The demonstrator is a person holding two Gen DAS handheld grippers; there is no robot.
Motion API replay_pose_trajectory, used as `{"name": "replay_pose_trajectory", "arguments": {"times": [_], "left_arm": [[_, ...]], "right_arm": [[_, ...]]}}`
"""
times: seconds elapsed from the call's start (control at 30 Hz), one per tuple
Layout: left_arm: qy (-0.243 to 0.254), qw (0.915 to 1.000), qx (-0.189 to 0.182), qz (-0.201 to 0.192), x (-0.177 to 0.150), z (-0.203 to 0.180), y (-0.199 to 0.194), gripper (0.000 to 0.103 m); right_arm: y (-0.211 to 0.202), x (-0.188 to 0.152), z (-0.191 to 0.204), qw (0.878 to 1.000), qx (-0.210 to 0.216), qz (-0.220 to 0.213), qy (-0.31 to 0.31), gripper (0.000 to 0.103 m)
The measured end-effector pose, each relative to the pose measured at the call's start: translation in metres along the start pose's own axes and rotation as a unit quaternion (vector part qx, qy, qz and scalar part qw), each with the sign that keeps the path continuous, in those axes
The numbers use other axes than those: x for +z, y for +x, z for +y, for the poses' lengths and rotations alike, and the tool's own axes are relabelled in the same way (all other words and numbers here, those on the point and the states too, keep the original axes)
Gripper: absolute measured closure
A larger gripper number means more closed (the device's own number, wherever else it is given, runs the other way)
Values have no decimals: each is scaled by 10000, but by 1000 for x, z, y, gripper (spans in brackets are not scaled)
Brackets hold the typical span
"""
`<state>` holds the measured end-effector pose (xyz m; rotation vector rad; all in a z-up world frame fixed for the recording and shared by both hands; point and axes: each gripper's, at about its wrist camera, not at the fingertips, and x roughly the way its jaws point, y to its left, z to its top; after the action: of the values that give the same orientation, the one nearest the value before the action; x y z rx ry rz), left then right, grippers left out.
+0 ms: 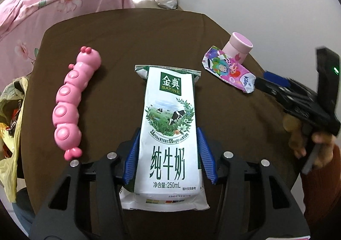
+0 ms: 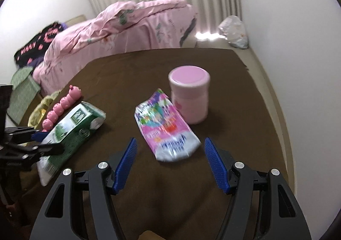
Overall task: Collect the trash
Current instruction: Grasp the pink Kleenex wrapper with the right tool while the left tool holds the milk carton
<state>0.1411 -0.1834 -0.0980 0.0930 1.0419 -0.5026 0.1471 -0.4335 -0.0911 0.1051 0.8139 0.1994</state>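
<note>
The left gripper [image 1: 170, 150] clamps a "SATINE" 250mL milk carton [image 1: 170, 112] on the counter [image 1: 127, 37]; the right gripper [image 2: 170, 163] gapes wide near a Kleenex tissue pack [image 2: 168, 129].

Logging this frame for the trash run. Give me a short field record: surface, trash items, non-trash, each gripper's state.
surface: brown cloth-covered table
trash 1: milk carton, lying flat, between the left gripper jaws, pads at its sides
trash 2: Kleenex tissue packet, crumpled, lying ahead of the right gripper
non-trash: pink caterpillar toy left of the carton; pink lidded jar upright behind the packet
left jaws: closed on the carton
right jaws: wide open, nothing between them
</note>
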Motion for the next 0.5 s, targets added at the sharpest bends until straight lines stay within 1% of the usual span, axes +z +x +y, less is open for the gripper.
{"name": "replay_pose_trajectory", "arguments": {"times": [0.1,0.13,0.17,0.23,0.27,0.33,0.37,0.4,0.5], "left_arm": [[-11,10000,-64,-6,-2,-1,-3,51],[4,9999,-107,-18,-1,-1,-2,47],[25,9999,-149,-25,-1,-3,-3,46],[63,9998,-193,-34,-2,-3,-6,44],[70,9998,-202,-38,-1,-4,-4,43],[72,9997,-218,-54,0,-5,-4,41],[79,9997,-220,-62,1,-4,-4,40],[91,9997,-218,-75,2,-4,-4,40],[165,9997,-168,-109,6,-7,-3,39]], "right_arm": [[26,13,7,9991,-12,295,-304,41],[33,15,6,9989,15,361,-299,41],[38,17,4,9988,33,408,-265,41],[44,18,-1,9988,95,458,-137,43],[44,17,-3,9989,122,456,-70,46],[41,13,-7,9988,204,431,62,53],[38,11,-7,9989,250,388,98,61],[35,8,-6,9991,254,335,105,76],[19,2,2,9997,200,135,-82,92]]}}
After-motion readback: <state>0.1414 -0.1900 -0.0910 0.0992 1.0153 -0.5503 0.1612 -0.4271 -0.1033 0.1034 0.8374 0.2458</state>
